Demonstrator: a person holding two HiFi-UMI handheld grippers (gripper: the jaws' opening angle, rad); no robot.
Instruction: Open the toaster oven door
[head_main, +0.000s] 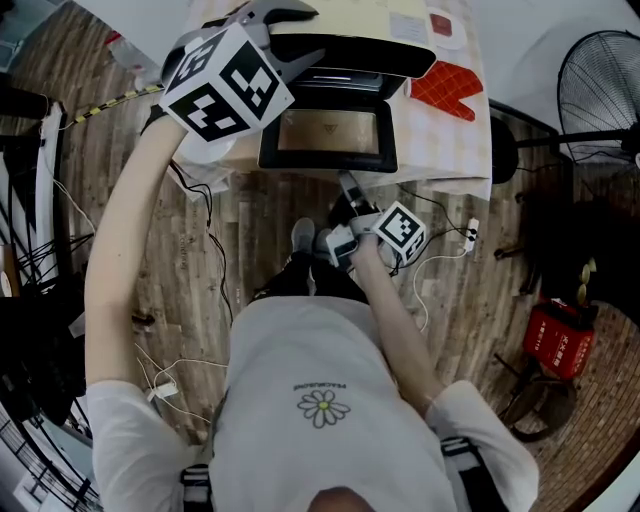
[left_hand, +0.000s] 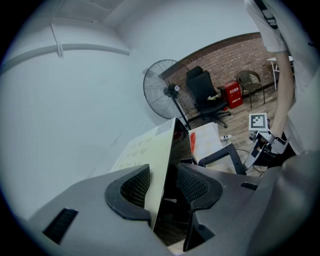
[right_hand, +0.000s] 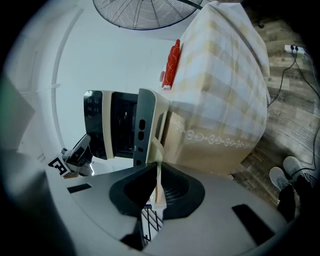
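Left hand-held gripper sits astride the top edge of the toaster oven. Its pads look clenched on the casing, cream panel on one side & dark face on the other. The oven stands at the front of the bench, on a checked cloth. Its door already lies folded down flat toward the person, glass up, reaching abt to the bench edge, so the opening itself looks done.

Risks, imo:
- If the left grip lets go w/ a jerk or drags sideways, the oven could skid, & the cloth may slide w/ it.
- The lowered door puts weight fwd. A push down on it could tip the oven off the front.
- Right hand-held gripper hangs below & in front of the door, clear of it, jaws clenched almost together. Only a pale sliver shows in the slit, prob nothing held. Rising from there w/o looking could knock the door's front edge from beneath & swing it shut, undoing the job.
- Red oven mitt lies just right of the oven, not in the way.
- Cables on the floor by the feet are a snag hazard on stepping back.
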